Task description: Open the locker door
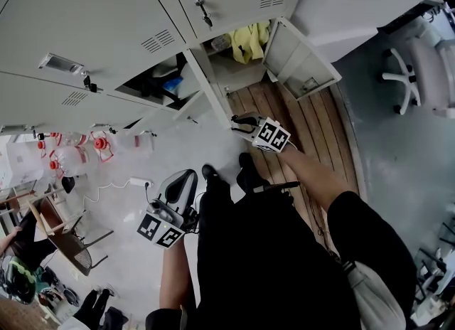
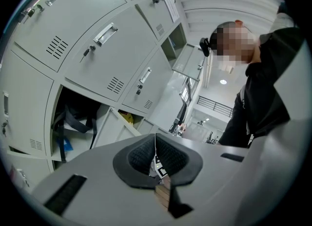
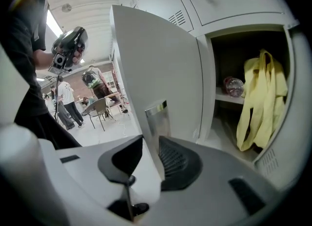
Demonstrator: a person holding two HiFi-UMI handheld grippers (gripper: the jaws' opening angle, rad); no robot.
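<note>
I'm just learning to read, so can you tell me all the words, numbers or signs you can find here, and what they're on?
No word or number in these pictures can be read.
Paper sheet on an upper locker door: any print is too small and blurred to read.
Two marker cubes: only black-and-white square patterns, no letters.

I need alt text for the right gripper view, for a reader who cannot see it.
The right gripper holds the edge of an open white locker door between its fingers. Inside the locker hangs a yellow bag, with a bottle on the shelf beside it.
</note>
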